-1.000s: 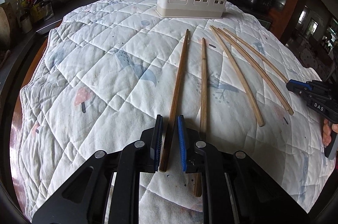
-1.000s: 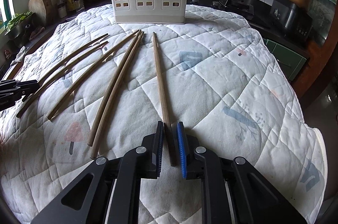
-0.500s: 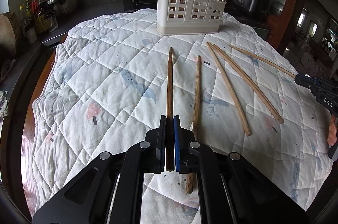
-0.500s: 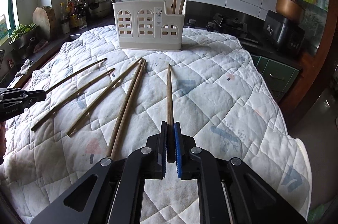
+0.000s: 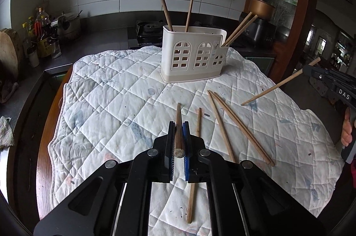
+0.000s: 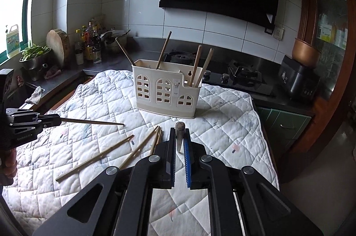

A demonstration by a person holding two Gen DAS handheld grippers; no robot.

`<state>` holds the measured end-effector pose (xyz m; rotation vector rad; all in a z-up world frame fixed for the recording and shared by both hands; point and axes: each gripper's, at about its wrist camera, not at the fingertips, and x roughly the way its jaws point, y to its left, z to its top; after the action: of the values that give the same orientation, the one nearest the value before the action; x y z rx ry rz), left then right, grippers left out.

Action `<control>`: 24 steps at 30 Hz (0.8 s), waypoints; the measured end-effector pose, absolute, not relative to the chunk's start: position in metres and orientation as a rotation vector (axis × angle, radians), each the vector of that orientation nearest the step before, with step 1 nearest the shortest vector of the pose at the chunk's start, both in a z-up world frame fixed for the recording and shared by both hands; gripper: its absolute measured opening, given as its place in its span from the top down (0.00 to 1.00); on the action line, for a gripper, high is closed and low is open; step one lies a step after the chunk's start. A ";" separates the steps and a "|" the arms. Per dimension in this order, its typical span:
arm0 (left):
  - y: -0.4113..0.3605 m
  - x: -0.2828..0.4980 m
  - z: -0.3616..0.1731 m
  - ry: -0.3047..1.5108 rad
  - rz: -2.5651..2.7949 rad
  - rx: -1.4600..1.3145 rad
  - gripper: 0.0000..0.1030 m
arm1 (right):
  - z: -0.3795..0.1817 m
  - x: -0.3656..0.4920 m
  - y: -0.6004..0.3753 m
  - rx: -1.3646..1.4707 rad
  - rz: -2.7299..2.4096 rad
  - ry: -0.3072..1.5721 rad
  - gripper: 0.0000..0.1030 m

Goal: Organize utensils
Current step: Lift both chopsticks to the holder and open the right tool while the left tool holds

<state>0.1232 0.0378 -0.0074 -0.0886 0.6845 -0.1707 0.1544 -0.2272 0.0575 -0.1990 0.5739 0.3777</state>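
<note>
Clamping a dark chopstick between its narrowed jaws, the left gripper holds the stick off the quilt, blunt end toward the camera and tip pointing at the holder. The right gripper is likewise closed on a second chopstick, seen nearly end-on, its round butt raised above the fingers and its thin tip dropping between them. From the left view, that right gripper appears at the far right edge with its stick slanting down toward the quilt; from the right view, the left gripper sits at the left edge with its stick held level over the cloth. Three loose chopsticks lie on the quilt near the grippers: a single one just right of the left gripper and a pair crossing at their far ends. The white holder stands upright at the quilt's far side, with four chopsticks leaning in it. Behind it runs a dark counter with a stove.
</note>
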 end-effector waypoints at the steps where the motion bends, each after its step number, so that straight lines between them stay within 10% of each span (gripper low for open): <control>1: 0.040 0.127 -0.004 0.686 -0.176 -0.102 0.95 | 0.064 0.160 -0.226 -0.197 0.384 0.575 0.94; 24: 0.056 0.195 0.058 0.693 -0.221 -0.153 0.95 | 0.211 0.310 -0.185 -0.045 0.350 0.399 0.94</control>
<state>0.1951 0.0557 0.0582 -0.1529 0.6935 -0.2209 0.3099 -0.1854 0.2107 -0.0450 0.3992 0.3495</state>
